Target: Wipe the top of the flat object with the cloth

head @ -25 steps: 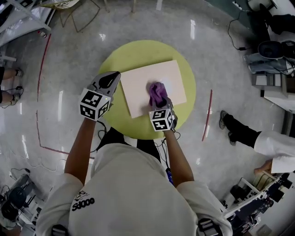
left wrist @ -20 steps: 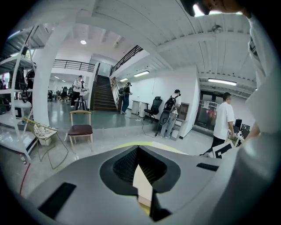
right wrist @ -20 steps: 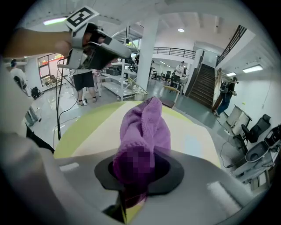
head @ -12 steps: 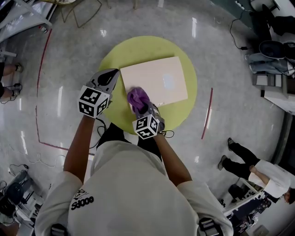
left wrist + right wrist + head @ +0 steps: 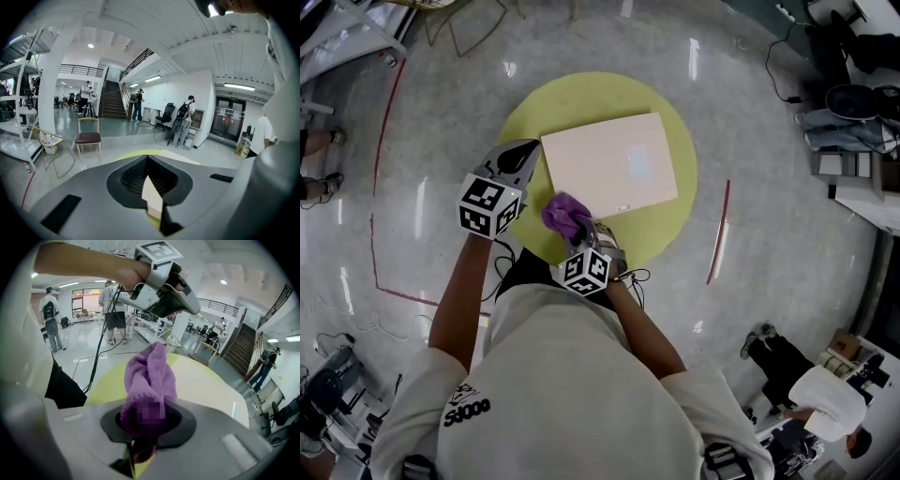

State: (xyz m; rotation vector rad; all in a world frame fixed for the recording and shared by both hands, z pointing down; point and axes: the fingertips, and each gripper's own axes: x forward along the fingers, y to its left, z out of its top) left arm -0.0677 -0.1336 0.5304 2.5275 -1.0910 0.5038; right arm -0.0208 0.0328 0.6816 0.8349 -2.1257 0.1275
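Cloth (image 5: 565, 214) being clamped, bunched, by right gripper (image 5: 577, 231), hanging just off flat board (image 5: 609, 164) near-left corner (over yellow table (image 5: 581, 98)); left gripper (image 5: 525, 159), jaws together, pressing its left edge, probably steadying it.

Cloth (image 5: 149, 373): lower end buried between the right gripper (image 5: 581, 234) jaws. Board (image 5: 609, 169): left edge partly under the left gripper (image 5: 532, 153). Table (image 5: 581, 98): near rim behind wearer's torso (image 5: 562, 375).
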